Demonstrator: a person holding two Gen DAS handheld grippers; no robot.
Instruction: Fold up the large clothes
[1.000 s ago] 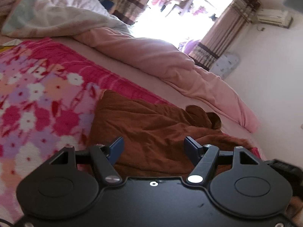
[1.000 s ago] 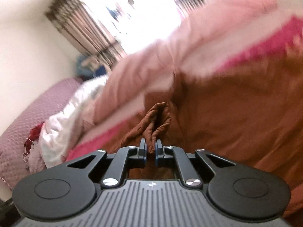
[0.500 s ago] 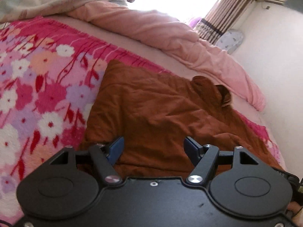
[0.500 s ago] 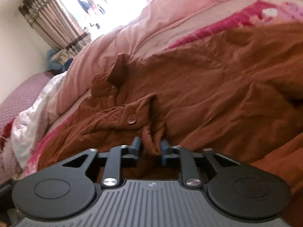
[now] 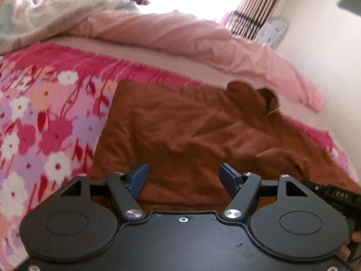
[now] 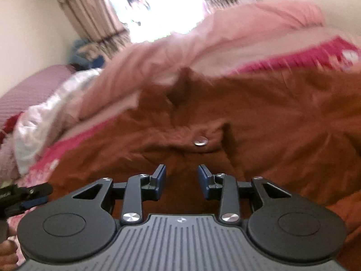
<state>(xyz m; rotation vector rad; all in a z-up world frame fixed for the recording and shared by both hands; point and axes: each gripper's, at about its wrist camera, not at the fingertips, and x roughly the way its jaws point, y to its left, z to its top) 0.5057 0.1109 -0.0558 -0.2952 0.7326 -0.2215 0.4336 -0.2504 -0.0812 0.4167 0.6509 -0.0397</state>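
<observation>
Two grippers: both hang low over one garment, neither gripping anything.
Garment: a rust-brown jacket [image 5: 180,126] lies spread across the flowered bedspread [image 5: 40,117] on the bed, with its collar bunched at the far right edge in the left view.
Why it lies so: flattened on the bed, it looks laid out so that a side can be folded over; a judgement only.
Snap button: a silver snap [image 6: 200,141] shows on a wrinkled flap just beyond the right gripper.
Left gripper [image 5: 183,176]: jaws wide apart over the near hem of the jacket, nothing between them; whether the tips brush the cloth, I cannot tell.
Right gripper [image 6: 182,178]: jaws moderately apart, nothing between them, pointing at the creased fabric below the snap.
Bedding: a pink duvet [image 5: 180,38] is heaped along the far side, well apart from the jacket's near edge.
Room: striped curtains [image 5: 255,11] frame a bright window beyond the bed.
Stage: the fold looks partly made, with a fresh grasp needed next.
Risk: the bunched collar may spoil a clean fold.
</observation>
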